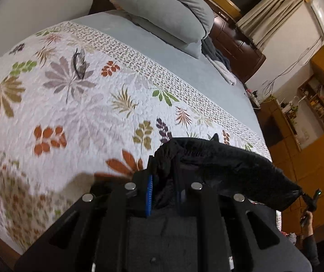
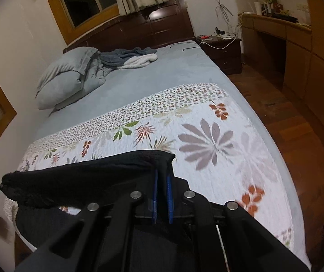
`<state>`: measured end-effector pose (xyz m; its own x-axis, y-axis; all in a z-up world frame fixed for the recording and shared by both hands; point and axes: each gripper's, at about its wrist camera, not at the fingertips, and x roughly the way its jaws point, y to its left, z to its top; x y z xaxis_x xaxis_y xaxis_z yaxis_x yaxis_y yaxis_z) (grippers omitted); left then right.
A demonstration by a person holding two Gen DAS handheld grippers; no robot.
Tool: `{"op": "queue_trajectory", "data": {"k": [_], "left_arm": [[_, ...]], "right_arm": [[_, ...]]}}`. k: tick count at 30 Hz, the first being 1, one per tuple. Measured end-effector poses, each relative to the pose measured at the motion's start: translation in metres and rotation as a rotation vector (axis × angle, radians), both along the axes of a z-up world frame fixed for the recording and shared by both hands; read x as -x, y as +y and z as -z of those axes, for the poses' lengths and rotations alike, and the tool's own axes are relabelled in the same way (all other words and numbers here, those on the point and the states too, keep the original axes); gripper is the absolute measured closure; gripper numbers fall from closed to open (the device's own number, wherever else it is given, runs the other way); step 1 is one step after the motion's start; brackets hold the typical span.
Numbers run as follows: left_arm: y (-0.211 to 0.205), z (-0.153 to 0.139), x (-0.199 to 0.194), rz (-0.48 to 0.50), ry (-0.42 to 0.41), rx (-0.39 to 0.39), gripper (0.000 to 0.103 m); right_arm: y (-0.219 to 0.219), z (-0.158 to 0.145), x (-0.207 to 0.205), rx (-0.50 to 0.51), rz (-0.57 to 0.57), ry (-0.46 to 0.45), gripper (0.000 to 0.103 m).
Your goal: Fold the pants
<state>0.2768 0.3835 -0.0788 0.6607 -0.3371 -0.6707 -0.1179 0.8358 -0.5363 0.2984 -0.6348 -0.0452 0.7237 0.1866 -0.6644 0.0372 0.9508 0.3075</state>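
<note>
I'm in a home bedroom. Bed (image 2: 139, 86) with leaf-print quilt (image 2: 207, 140), grey pillow (image 2: 60, 83), dark wooden headboard (image 2: 153, 27). Nightstand (image 2: 223, 52), curtained window (image 2: 87, 2).

**A:** You spot any readable text in your two wrist views? Labels, brands, numbers?

**B:** Nope, nothing you could actually read. Your white quilted bedspread with the leaf print (image 1: 76, 113) is pattern only, no lettering. The cluttered wooden shelf unit (image 1: 318, 104) is way too small and blurry.
</note>
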Motion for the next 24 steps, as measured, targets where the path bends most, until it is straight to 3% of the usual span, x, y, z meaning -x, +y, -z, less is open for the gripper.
{"op": "queue_trajectory", "data": {"k": [13,24], "left_arm": [[0.006,0.049,0.073,-0.024,0.033,0.065,0.088],[0.004,0.103,0.111,-0.018,0.123,0.039,0.082]], "right_arm": [[0.016,0.019,0.099,0.015,0.014,-0.068,0.092],[0.039,0.074,0.164,0.059,0.054,-0.032,0.083]]}}
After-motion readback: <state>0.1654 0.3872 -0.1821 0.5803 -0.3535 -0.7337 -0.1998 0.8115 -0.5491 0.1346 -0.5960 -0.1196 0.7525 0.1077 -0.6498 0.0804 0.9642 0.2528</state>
